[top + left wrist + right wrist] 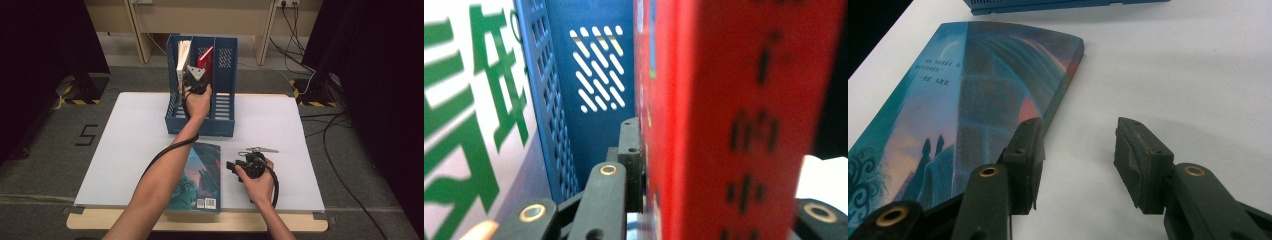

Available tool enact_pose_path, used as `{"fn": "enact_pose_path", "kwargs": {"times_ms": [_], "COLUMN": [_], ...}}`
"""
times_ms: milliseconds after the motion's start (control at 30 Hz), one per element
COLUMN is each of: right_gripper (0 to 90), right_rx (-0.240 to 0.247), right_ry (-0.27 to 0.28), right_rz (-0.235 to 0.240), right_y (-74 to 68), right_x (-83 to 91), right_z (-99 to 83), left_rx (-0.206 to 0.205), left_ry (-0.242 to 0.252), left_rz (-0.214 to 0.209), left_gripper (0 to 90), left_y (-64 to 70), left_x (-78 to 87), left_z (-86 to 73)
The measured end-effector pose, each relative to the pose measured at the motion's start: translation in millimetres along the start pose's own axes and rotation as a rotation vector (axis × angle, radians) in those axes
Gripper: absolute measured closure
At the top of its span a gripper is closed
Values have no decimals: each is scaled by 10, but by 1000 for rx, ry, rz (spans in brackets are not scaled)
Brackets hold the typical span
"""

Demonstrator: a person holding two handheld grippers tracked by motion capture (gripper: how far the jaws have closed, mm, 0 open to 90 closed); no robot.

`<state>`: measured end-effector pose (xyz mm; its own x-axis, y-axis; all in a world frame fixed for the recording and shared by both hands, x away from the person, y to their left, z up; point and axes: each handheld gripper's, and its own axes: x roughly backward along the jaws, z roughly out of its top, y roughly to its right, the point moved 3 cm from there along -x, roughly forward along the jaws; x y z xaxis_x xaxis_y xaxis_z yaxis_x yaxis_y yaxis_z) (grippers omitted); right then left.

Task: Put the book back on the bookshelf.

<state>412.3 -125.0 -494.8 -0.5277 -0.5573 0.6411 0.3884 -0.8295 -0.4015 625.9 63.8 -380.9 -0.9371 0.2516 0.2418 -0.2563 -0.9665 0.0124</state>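
Note:
A red book stands tilted in the middle slot of the blue file holder. My left gripper is shut on the red book; its left pad presses the cover, and the other pad is hidden behind the book. A white book with green characters stands in the left slot. A teal book lies flat near the table's front edge. My right gripper hovers open just right of the teal book, with bare table between its pads.
The white table has free room on the left and right of the holder. The holder's right slot holds nothing visible. A perforated blue divider separates the two upright books. Cables lie on the floor at the right.

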Motion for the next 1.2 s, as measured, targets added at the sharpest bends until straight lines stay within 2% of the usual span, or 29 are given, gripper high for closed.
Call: {"fn": "enact_pose_path", "kwargs": {"times_ms": [133, 400, 600, 967, 1200], "right_gripper": [544, 544, 544, 544, 544], "right_rx": [3, 8, 4, 16, 13], "right_ry": [-3, -6, -17, -25, -22], "right_rz": [3, 5, 6, 10, 10], "right_y": [2, -38, -48, -91, -91], "right_x": [-13, -23, -28, -56, -41], "right_z": [-10, -16, -34, -49, -46], "left_rx": [-10, -41, -53, -61, -33], "left_ry": [-20, -84, -87, -56, -52], "left_rz": [-5, -7, -6, -18, -26], "left_gripper": [776, 770, 763, 743, 744], "left_y": [-7, -31, -40, -94, -118], "left_x": [34, 146, 279, 492, 668], "left_z": [-75, -90, -141, -289, -342]}}
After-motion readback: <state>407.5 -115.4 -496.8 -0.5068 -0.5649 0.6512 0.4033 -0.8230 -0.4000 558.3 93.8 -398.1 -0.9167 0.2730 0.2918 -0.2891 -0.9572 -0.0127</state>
